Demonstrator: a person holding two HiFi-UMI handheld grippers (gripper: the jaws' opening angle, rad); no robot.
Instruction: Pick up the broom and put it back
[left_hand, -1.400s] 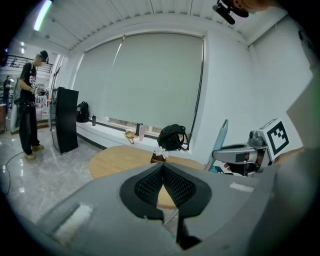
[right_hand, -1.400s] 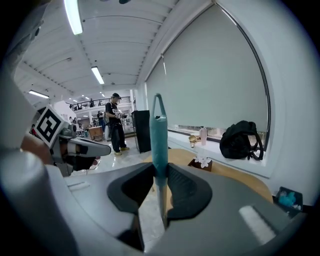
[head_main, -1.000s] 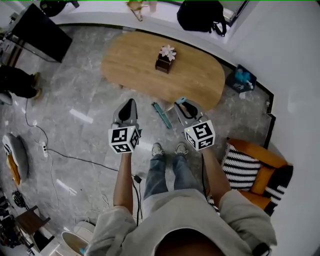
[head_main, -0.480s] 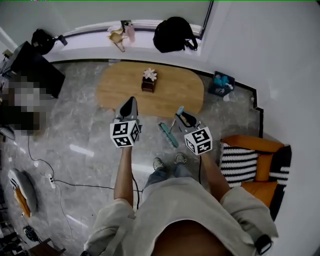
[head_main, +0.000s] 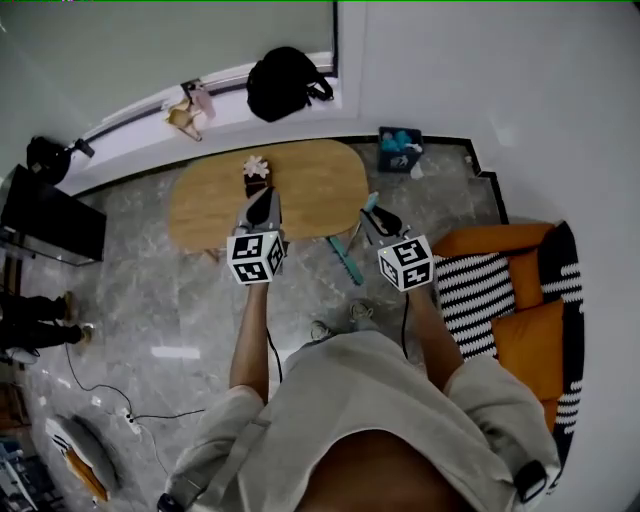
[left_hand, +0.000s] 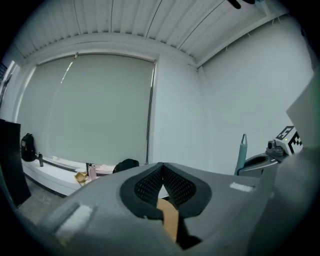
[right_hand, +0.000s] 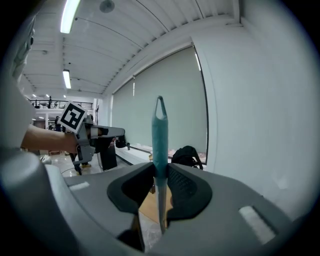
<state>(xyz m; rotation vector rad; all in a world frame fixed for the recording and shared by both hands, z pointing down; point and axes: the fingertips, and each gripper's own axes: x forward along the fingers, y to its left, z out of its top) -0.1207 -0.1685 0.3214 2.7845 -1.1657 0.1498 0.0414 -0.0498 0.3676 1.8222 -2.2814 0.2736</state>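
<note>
My right gripper (head_main: 376, 214) is shut on the broom's teal handle (right_hand: 159, 140), which stands upright between the pads and ends in a hanging loop. In the head view the broom (head_main: 350, 257) hangs below that gripper, brush head down, off the floor beside the table. The left gripper (head_main: 262, 208) is held level to the left, over the table's near edge. Its jaws (left_hand: 162, 169) are shut with nothing between them. From the left gripper view the handle tip (left_hand: 242, 150) shows at the right.
An oval wooden table (head_main: 310, 185) with a flower box (head_main: 256, 172) stands ahead. Behind it a black backpack (head_main: 284, 84) lies on the window ledge. A blue bin (head_main: 400, 150) sits by the white wall, and an orange armchair (head_main: 505, 325) with a striped cushion stands at the right.
Both grippers have risen and moved forward toward the table. The broom came up with the right gripper. The head view has swung toward the corner and the wall.
</note>
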